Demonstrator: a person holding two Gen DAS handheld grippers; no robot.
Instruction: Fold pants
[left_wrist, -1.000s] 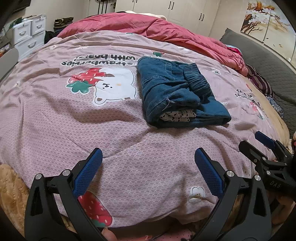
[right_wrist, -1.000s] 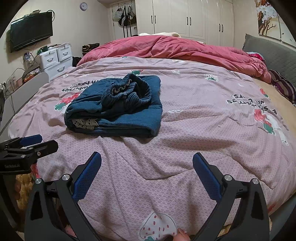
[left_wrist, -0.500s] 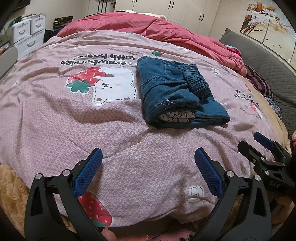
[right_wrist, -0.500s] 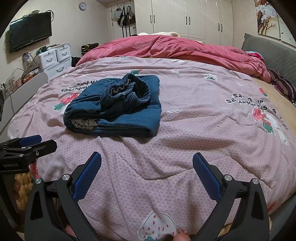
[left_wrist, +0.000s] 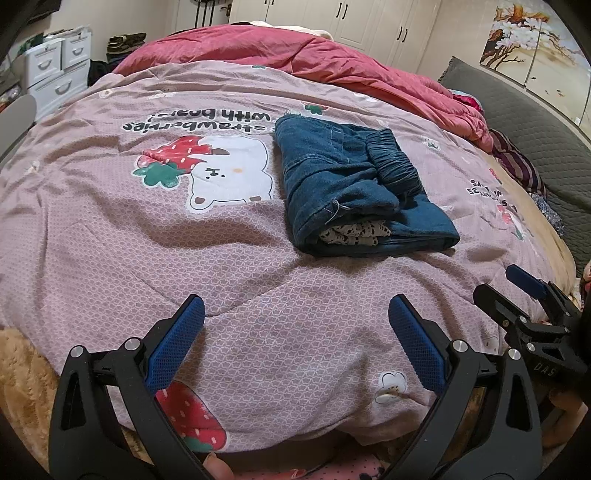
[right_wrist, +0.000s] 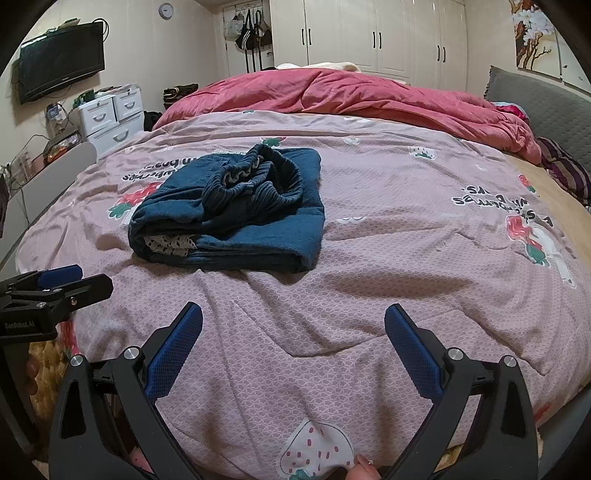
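Folded pants (left_wrist: 354, 188) lie on bed quilt (left_wrist: 147, 240). Left claw (left_wrist: 295, 339) and right claw (right_wrist: 293, 343) gape wide, empty, well short of pants.

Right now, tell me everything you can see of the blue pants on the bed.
The pants are dark blue, denim-looking cloth, folded into a thick, roughly rectangular bundle. A gathered elastic waistband lies bunched on top, and a pale patterned lining shows at the near open edge. The bundle rests flat on the pink printed quilt, beside the bear and strawberry print. Both grippers sit open near the bed's edge, apart from the pants; nothing but the quilt touches them.
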